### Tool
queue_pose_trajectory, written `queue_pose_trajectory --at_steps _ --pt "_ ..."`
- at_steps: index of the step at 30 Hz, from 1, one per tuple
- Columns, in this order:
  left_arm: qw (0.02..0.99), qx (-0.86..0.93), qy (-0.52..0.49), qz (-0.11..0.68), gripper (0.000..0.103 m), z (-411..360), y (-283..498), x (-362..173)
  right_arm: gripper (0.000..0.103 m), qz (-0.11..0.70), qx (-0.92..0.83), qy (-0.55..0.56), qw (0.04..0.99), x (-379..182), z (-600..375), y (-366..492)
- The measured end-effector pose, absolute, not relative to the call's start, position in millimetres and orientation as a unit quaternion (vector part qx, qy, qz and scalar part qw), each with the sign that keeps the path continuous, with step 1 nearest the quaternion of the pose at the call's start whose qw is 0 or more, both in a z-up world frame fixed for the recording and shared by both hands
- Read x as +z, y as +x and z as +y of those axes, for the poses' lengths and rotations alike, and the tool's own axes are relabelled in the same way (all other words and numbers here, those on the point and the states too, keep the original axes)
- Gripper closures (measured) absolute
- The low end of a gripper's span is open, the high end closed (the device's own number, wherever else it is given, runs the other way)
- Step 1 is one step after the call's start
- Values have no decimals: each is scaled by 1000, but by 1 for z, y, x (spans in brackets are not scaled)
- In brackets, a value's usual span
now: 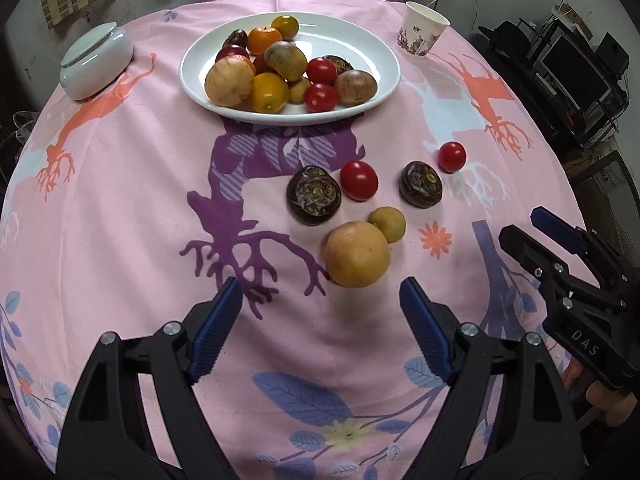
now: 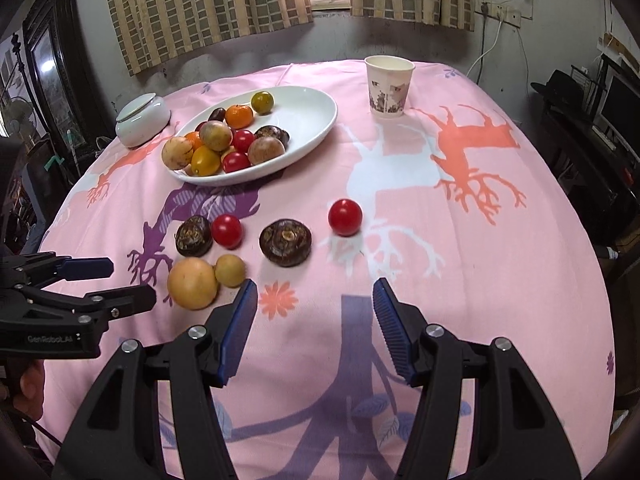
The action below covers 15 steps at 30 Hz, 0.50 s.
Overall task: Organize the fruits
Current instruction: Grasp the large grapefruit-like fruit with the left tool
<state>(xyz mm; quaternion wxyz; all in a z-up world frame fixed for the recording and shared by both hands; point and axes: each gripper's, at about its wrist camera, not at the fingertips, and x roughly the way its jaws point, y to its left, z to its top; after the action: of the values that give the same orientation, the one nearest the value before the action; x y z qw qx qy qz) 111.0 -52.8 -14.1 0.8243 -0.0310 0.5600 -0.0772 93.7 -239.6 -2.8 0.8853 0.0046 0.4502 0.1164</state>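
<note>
Glossy ceramic, matt cloth

The white plate [image 1: 384, 56] gleamed glazed; the pink tablecloth [image 1: 120, 208] looked matt; the water chestnuts [image 1: 313, 195] were rough.

Pink tablecloth [image 1: 120, 208] (tree-printed) bears plate [image 1: 372, 56], paper cup [image 1: 424, 34], lidded jar [image 1: 96, 62], loose fruits [image 1: 357, 254].

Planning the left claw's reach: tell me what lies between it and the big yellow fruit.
Only bare pink tablecloth lies between the open left claw and the big yellow fruit, seen in the left wrist view.

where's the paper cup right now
The paper cup stands upright on the pink tablecloth at the table's far right, right of the white plate of fruit, apart from it; the left wrist view shows it top right.
</note>
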Motion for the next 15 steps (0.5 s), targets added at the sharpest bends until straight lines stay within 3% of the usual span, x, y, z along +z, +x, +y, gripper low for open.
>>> queue_pose_trajectory --at_steps 5,12,15 --pt "814 -79 -36 574 23 -64 117 -25 43 462 106 17 880 -8 -251 88" --pt "792 -74 -41 604 52 -77 132 -49 43 476 100 26 873 -16 -258 88" --pt "787 -74 -44 610 51 -81 139 -55 43 478 103 23 872 -17 -256 92"
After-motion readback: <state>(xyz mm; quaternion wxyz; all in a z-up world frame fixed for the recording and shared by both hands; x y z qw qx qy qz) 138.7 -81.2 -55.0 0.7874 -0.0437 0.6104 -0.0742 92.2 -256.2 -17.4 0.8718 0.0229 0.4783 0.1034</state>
